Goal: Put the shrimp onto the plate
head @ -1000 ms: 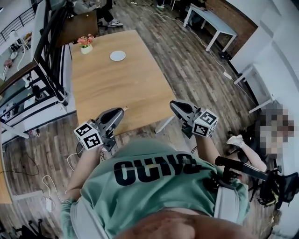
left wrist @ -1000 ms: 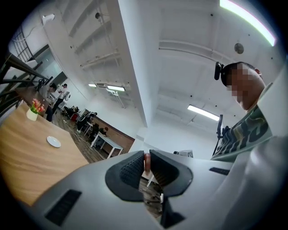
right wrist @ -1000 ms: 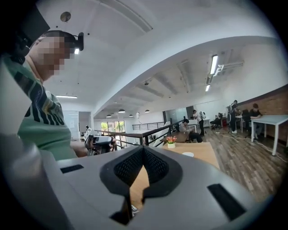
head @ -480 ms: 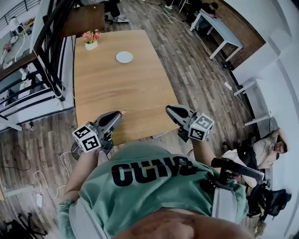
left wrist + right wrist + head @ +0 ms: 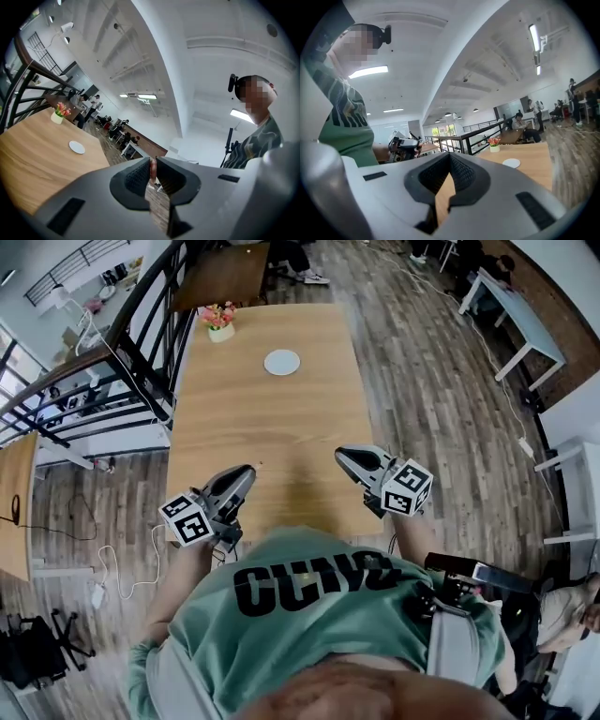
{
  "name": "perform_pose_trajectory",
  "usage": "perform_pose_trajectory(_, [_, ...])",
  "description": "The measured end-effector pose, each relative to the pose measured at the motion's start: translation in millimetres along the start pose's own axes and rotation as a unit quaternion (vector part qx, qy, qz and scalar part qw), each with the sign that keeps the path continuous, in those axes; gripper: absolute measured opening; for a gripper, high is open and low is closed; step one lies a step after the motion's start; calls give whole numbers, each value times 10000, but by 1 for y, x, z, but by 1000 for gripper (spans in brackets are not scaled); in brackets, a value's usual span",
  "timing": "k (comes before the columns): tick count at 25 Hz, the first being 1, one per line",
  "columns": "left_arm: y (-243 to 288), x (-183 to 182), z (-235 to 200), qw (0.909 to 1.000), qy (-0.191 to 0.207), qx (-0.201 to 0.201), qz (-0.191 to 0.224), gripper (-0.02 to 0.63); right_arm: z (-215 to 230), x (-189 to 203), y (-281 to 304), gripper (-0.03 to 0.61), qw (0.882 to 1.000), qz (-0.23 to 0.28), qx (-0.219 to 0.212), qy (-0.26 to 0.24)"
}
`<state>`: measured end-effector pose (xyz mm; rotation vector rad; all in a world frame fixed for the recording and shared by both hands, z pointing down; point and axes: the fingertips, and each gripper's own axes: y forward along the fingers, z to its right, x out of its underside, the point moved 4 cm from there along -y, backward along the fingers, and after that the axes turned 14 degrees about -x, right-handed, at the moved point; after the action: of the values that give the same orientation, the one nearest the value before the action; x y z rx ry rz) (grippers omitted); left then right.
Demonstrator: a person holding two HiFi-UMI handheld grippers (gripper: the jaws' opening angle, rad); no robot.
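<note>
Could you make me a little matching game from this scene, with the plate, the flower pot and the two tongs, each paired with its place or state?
1 plate
2 flower pot
3 left tongs
4 right tongs

A shut, nothing between
B at the table's far left corner
C shut on the shrimp
D white, on the table's far half

Pairs: 1-D, 2-B, 3-C, 4-A

Long light-wood counter (image 5: 272, 427), bare near end. Small white pot with pink and orange flowers (image 5: 220, 322) at its far left corner. Black metal railing (image 5: 131, 343) runs along the counter's left side. Dark brown table (image 5: 225, 273) beyond the far end. White table (image 5: 520, 315) far right. Wood-plank floor (image 5: 422, 390). White cable with plug block (image 5: 97, 596) on the floor, lower left.
</note>
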<state>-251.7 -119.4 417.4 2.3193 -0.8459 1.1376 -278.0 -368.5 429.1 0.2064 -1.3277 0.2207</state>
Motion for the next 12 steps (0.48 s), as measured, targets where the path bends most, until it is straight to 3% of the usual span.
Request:
perform_pose_trajectory(6, [36,4,1,9994,58,-301,-131,43,42,15,-17,6,9995,182,-183,203])
perform_pose_trajectory(12, [32,-23,-45,9999,34,62,-110,43,59,4,14,6,9994,74,310,122])
